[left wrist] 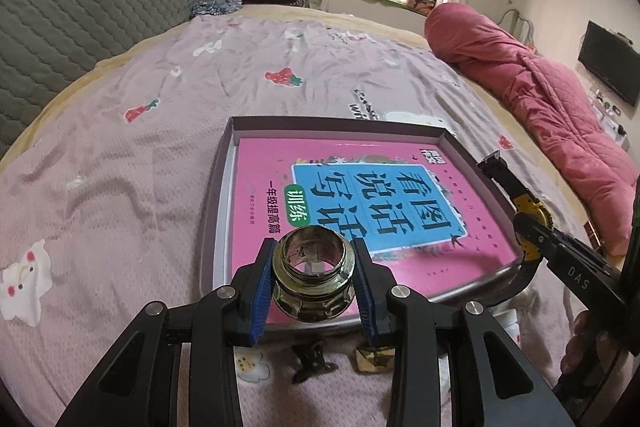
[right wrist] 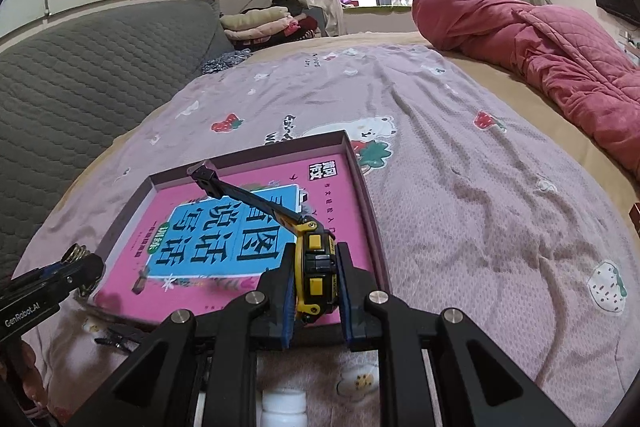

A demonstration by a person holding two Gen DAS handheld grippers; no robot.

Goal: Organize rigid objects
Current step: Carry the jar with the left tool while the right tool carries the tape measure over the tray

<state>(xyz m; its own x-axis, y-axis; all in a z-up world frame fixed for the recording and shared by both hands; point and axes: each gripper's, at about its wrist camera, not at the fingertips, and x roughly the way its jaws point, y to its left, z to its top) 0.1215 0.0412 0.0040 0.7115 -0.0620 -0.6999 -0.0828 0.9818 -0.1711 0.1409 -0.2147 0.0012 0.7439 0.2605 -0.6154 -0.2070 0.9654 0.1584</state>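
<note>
My shallow box (left wrist: pixel 224 187) lay open on the pink bedsheet (left wrist: pixel 120 167), and it served as my landmark. Inside it lay one pink book (left wrist: pixel 360 227) with a blue title panel, flat, filling nearly the whole floor; a thin white strip of bare bottom showed along one side wall.

My left gripper (left wrist: pixel 314 287) had its blue pads (left wrist: pixel 260 291) closed partway on a small glass jar (left wrist: pixel 310 279), mouth open toward the camera, held over the box's near edge. My right gripper (right wrist: pixel 316 291) was pinched narrow on a yellow and black tape measure (right wrist: pixel 314 267), its black strap (right wrist: pixel 240 193) sticking out over the book toward the box's far wall. That gripper hung at the box's near right corner.

Just outside the box's near wall, on the sheet, lay a dark clip (left wrist: pixel 310 359), a small gold block (left wrist: pixel 374 359) and a white bottle (right wrist: pixel 283 405). Beyond the box's far wall and to both its sides the sheet ran bare and wrinkled, open for moving. Well past its right side a rolled red quilt (right wrist: pixel 540 39) lined the bed, and far left of it stood the grey headboard (left wrist: pixel 80 7).
</note>
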